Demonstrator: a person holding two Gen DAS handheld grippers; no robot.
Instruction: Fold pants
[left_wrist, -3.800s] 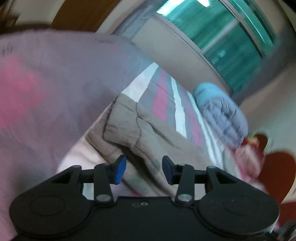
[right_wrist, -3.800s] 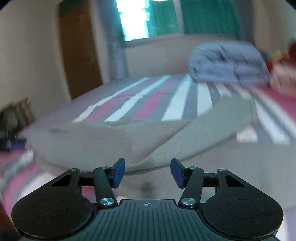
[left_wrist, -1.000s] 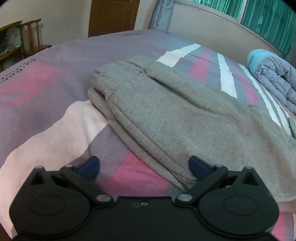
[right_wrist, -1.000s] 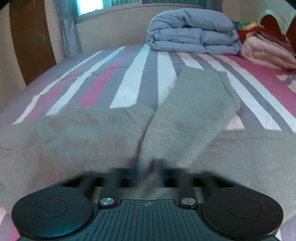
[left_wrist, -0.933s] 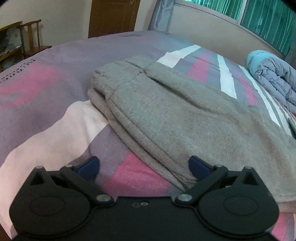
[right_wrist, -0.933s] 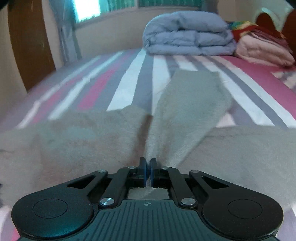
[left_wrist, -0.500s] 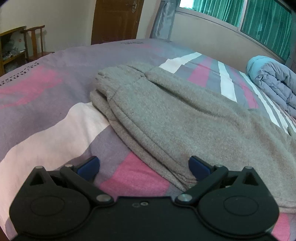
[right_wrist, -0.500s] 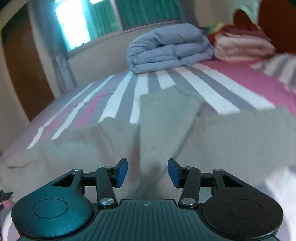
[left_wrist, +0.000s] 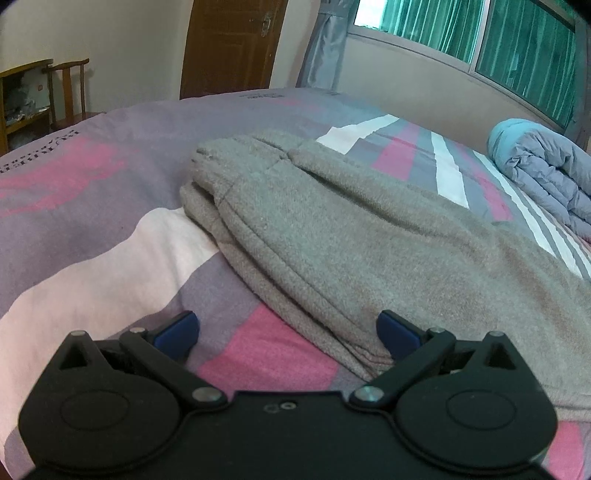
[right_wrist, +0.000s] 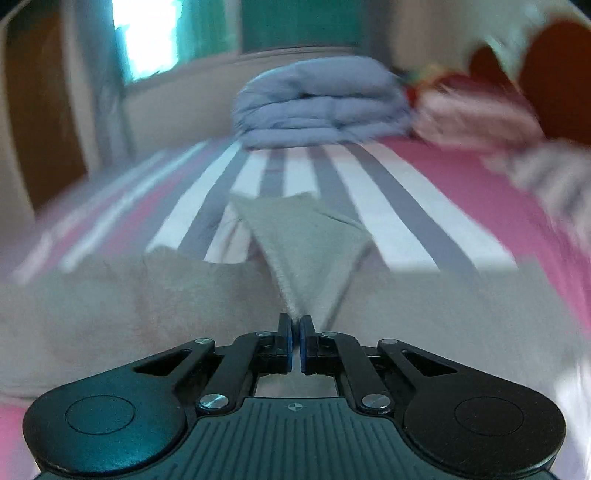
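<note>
Low over the pants (right_wrist: 306, 254), right gripper (right_wrist: 294, 345) pinched, left gripper (left_wrist: 286, 330) spread.

A striped bedsheet (left_wrist: 92, 236) in purple, pink and white is covering the lower frame. A folded blue-grey duvet (left_wrist: 546, 166) is lying at the right edge (upper centre in the right wrist view). A brown door (left_wrist: 229, 44) is standing at top centre, green curtains (left_wrist: 443, 26) are hanging upper right, and a wooden chair (left_wrist: 68, 92) is sitting upper left.
</note>
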